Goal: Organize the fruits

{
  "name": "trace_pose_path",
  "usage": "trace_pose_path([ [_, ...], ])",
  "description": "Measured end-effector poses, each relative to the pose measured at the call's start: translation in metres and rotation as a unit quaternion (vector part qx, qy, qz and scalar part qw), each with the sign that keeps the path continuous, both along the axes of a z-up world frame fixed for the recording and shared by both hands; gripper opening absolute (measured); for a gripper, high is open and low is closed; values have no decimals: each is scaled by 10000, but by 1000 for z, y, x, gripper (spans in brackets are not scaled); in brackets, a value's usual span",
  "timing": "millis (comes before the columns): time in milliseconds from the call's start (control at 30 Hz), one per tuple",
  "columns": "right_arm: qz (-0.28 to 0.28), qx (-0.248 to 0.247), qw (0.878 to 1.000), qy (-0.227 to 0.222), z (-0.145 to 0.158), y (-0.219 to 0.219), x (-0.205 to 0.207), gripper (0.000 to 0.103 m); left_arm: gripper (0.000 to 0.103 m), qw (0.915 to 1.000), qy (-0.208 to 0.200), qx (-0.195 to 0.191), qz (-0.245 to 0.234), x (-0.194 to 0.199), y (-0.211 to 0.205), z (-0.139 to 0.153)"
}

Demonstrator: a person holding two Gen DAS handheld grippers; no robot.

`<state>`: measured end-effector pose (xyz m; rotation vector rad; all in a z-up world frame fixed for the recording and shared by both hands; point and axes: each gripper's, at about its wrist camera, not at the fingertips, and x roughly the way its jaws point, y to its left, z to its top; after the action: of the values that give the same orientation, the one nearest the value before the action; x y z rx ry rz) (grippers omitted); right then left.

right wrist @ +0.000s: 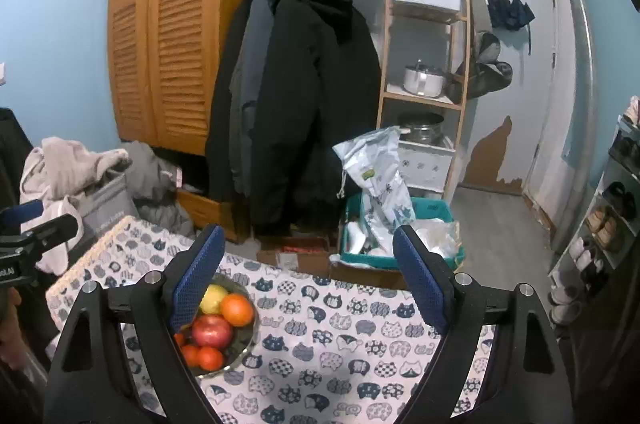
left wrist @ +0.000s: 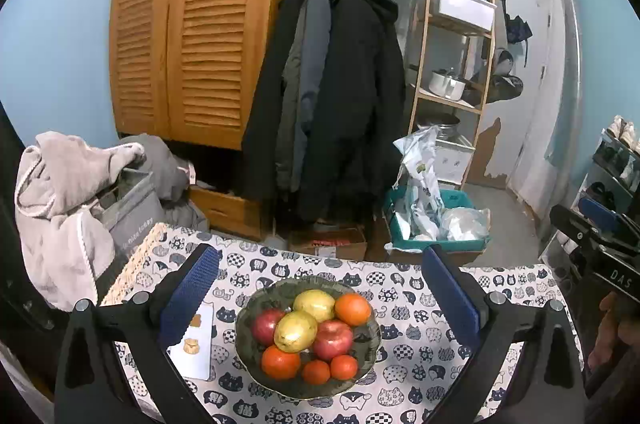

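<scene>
Left gripper (left wrist: 320,284): jaws spread wide, blue pads facing each other, nothing between them; it hangs above the table, angled down toward the bowl (left wrist: 362,344). Right gripper (right wrist: 308,276): jaws likewise well apart and empty, held over bare cloth to the right of the bowl (right wrist: 245,340).

Bowl: a dark, round glass dish resting on the tablecloth (left wrist: 420,324), roughly centred between the left gripper's fingers in the left wrist view and partly hidden behind the right gripper's left finger in the right wrist view. It holds the fruit in a heap. Two yellow pears (left wrist: 296,331) lie on top near the middle, touching; the nearer one has its long axis running from lower left to upper right, the farther one (left wrist: 314,304) lies nearly crosswise. Two red apples (left wrist: 333,339) flank the nearer pear, one on each side. One orange (left wrist: 352,309) sits at the far right rim; three more (left wrist: 280,361) line the near rim, the left one largest. Which way the stems point cannot be told.

A white card (left wrist: 196,344) lies flat on the cloth just left of the bowl, its long axis running away from the camera. Beyond the table stand a louvred wardrobe (left wrist: 192,36), hanging coats (left wrist: 340,96) and a wooden shelf (left wrist: 452,64).
</scene>
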<state>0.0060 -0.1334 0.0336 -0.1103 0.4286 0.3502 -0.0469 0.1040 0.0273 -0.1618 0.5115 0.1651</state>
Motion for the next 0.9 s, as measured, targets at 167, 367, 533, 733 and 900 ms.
trace_pose_path([
  [167,-47,23,10000,-51,0,-7,-1,85,102,9999,-92,83,35,0,-2,3],
  [367,-113,31,9999,54,-7,-10,3,85,102,9999,-114,110,33,0,-5,4],
  [533,-115,20,9999,83,-9,-12,4,85,102,9997,-123,204,51,-1,-7,5],
  [733,-138,11,9999,69,-9,-12,5,85,102,9997,-102,217,63,-2,-7,5],
  [900,-122,-35,9999,75,-12,-12,5,85,102,9997,-84,241,57,-2,-6,4],
])
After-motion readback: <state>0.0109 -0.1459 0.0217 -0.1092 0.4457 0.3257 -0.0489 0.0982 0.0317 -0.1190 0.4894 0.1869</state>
